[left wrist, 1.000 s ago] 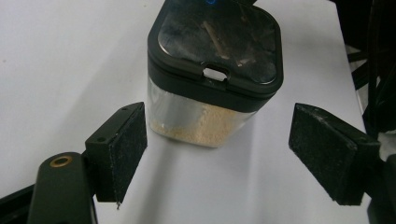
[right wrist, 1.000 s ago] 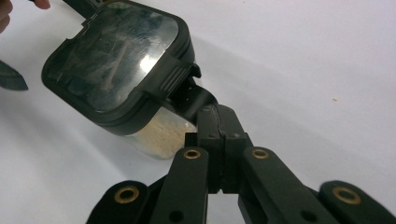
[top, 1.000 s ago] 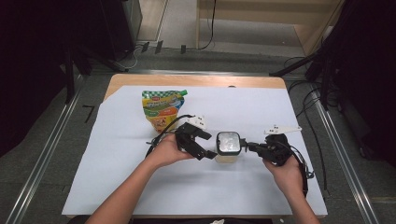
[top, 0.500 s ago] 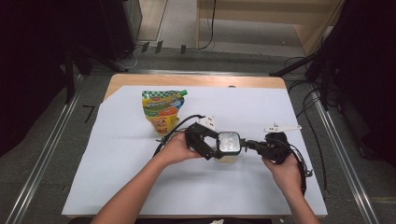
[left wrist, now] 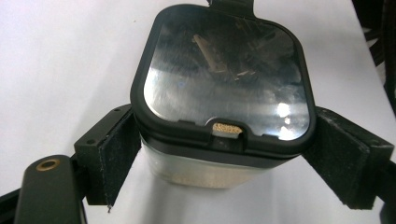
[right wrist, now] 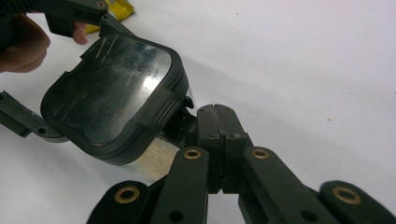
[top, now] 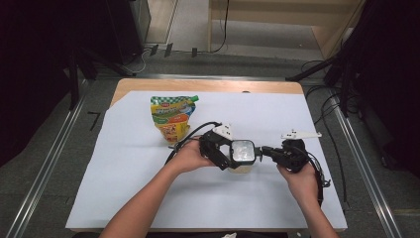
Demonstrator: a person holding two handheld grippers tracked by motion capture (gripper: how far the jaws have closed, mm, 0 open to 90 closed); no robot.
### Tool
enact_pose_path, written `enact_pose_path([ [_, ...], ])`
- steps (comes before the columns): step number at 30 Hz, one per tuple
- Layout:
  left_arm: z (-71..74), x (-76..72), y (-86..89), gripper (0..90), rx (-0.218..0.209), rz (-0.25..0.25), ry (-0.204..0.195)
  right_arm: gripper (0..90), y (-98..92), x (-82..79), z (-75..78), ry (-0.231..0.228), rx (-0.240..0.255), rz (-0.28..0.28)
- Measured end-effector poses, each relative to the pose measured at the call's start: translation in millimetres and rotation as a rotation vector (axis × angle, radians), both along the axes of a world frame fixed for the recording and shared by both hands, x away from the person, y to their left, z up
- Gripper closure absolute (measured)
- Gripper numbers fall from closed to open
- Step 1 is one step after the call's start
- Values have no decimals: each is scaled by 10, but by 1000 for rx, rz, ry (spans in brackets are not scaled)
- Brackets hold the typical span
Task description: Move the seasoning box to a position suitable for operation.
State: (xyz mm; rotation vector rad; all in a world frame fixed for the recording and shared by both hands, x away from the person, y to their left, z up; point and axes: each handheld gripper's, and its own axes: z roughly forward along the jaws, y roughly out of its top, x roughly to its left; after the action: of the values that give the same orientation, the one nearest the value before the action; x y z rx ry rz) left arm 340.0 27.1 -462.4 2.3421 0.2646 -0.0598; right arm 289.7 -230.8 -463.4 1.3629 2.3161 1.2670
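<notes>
I grip container (top: 242,154) body with left gripper (top: 221,152); right gripper (top: 265,151) clenched at lid latch, opposite side.

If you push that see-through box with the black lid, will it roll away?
Probably not: the box looks squarish with flat sides, so it should slide, not roll. Its clear walls look hard and probably slippery. Being fairly tall, it might tip if pushed near the black lid.

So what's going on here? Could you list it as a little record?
Container: square clear jar with black lid, standing on white sheet
Left gripper: one of its fingers on each side of the jar under the lid
Right gripper: fingers shut, at the lid's latch side
Also on table: yellow-green pouch, lying apart from the jar
</notes>
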Motion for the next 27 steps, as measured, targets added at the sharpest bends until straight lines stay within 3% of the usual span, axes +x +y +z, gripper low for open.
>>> enact_pose_path([
  [6,26,-12,-11,165,16,-10,-27,900,2,-1,0,1,-3,2],
  [27,90,-7,-41,172,56,-43,-49,900,13,-11,3,4,-16,8],
])
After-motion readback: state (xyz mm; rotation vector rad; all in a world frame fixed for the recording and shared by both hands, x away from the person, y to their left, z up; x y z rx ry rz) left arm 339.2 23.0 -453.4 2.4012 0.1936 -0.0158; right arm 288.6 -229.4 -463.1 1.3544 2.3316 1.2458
